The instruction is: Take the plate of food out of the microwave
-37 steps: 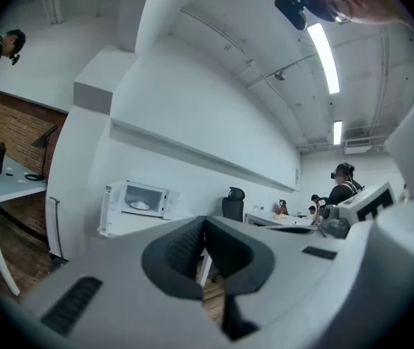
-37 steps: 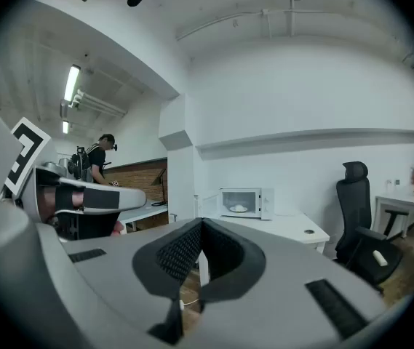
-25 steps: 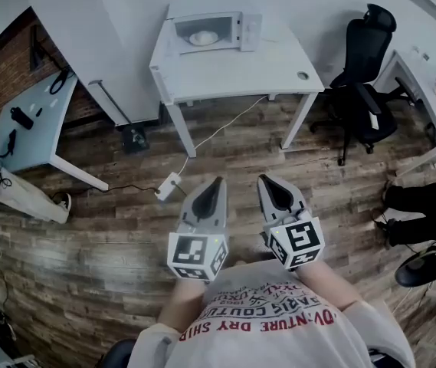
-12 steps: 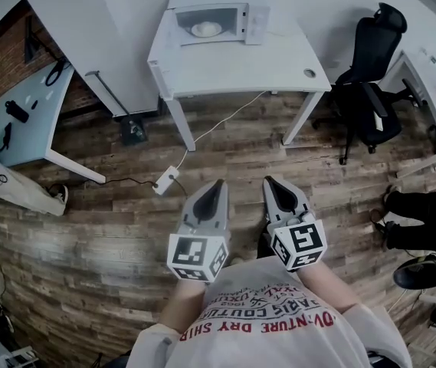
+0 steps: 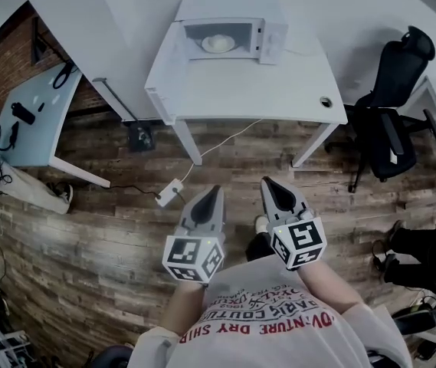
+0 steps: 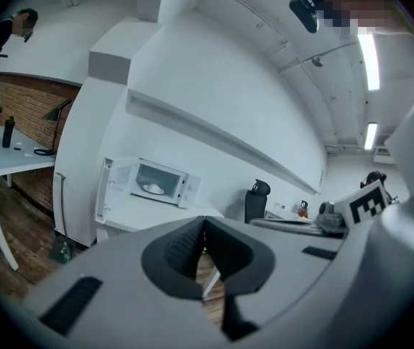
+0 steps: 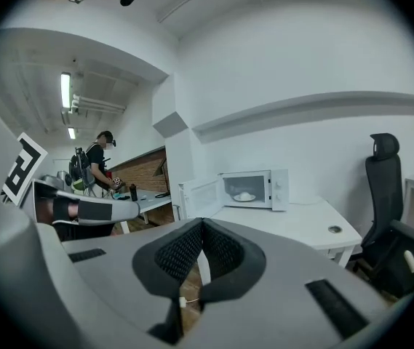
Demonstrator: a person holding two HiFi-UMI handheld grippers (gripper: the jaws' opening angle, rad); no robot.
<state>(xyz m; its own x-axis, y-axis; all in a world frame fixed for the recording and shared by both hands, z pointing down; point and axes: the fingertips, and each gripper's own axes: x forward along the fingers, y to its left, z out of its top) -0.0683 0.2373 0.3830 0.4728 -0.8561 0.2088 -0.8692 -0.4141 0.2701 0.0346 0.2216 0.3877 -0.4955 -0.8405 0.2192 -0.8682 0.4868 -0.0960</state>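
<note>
A white microwave (image 5: 233, 38) stands at the back of a white table (image 5: 240, 87), its door swung open to the left. Inside lies a plate of pale food (image 5: 218, 44), also seen in the left gripper view as the plate (image 6: 153, 188) and in the right gripper view as the plate (image 7: 244, 196). My left gripper (image 5: 218, 191) and right gripper (image 5: 264, 182) are held side by side over the wooden floor, well short of the table. Both are shut and hold nothing.
A black office chair (image 5: 392, 121) stands right of the table. A pale desk (image 5: 30, 121) with small items is at the left, where a person (image 7: 94, 162) stands. A power strip (image 5: 168, 192) and cable lie on the floor near the table's legs.
The table and microwave have shifted right and grown a little larger in the head view, so I have moved nearer. Both grippers stay shut, side by side.
</note>
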